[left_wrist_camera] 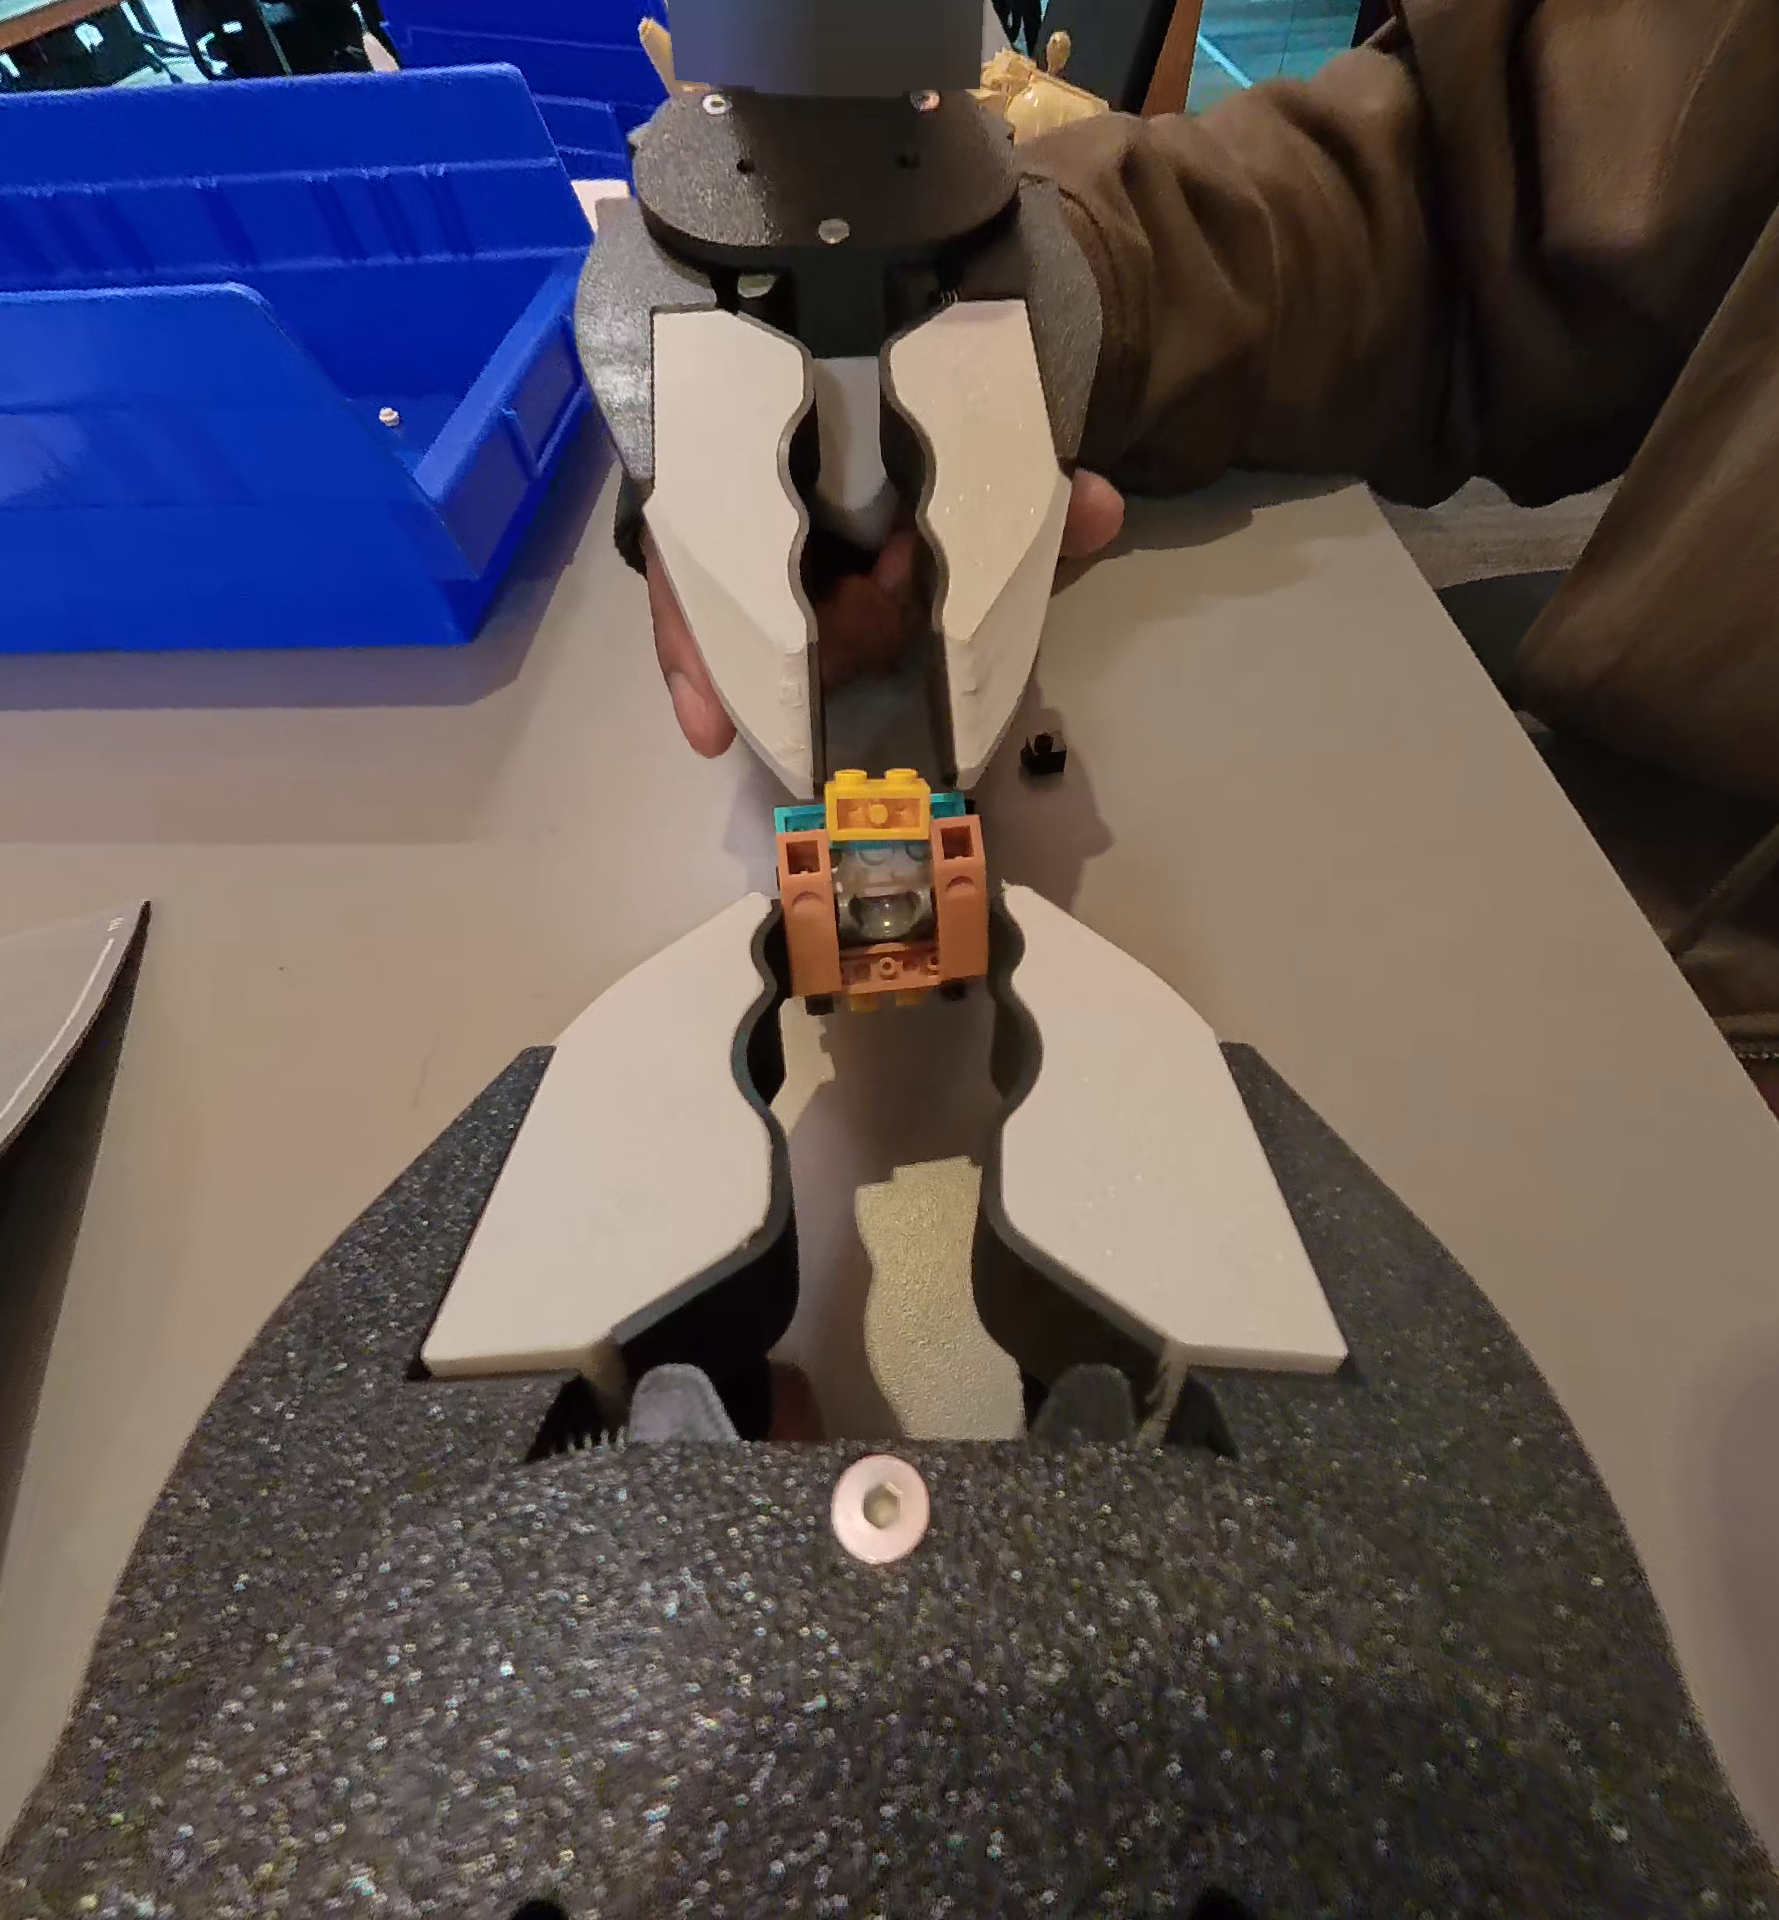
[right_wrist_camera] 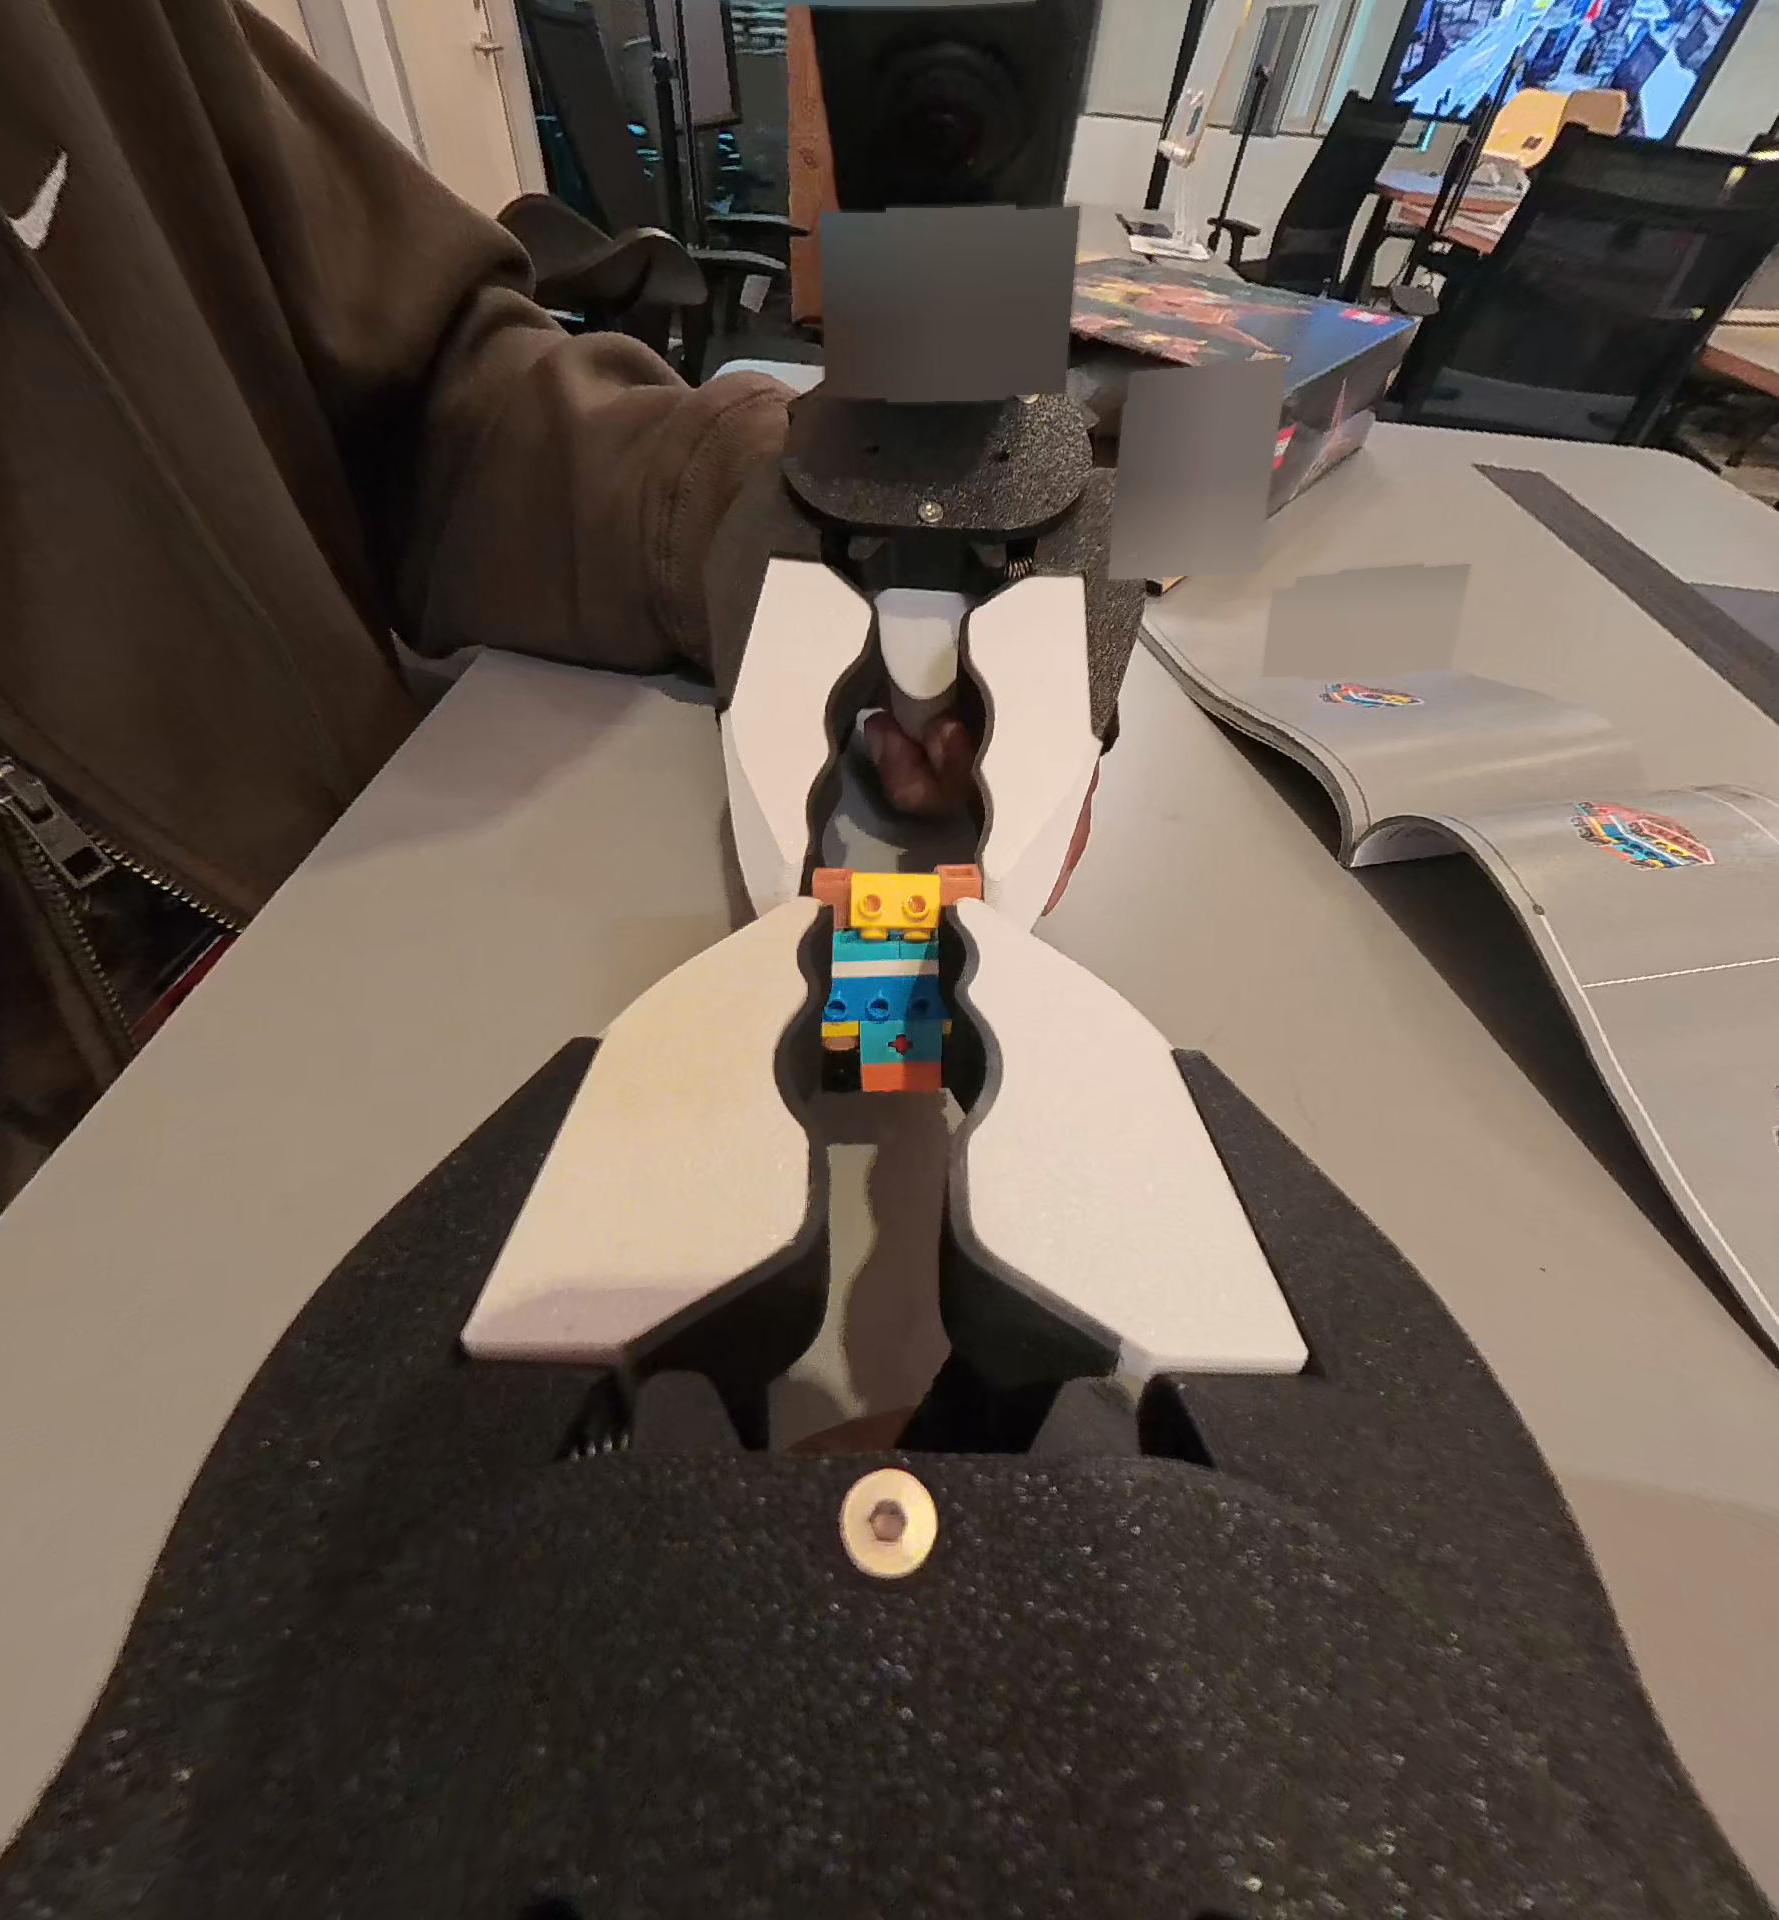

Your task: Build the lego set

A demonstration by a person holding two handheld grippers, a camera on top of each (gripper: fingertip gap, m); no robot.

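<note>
Left gripper (left_wrist_camera: 885, 935): we clamp the lego model (left_wrist_camera: 883, 906) by its brown end.
Right gripper (right_wrist_camera: 890, 925): we pinch its opposite blue end.
Counter (left_wrist_camera: 345, 935): below.

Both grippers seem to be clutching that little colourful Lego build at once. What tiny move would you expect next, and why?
Probably press the two grippers gently together: the left gripper and right gripper each clamp one end of the Lego build, with the yellow brick sitting at the join.
</note>
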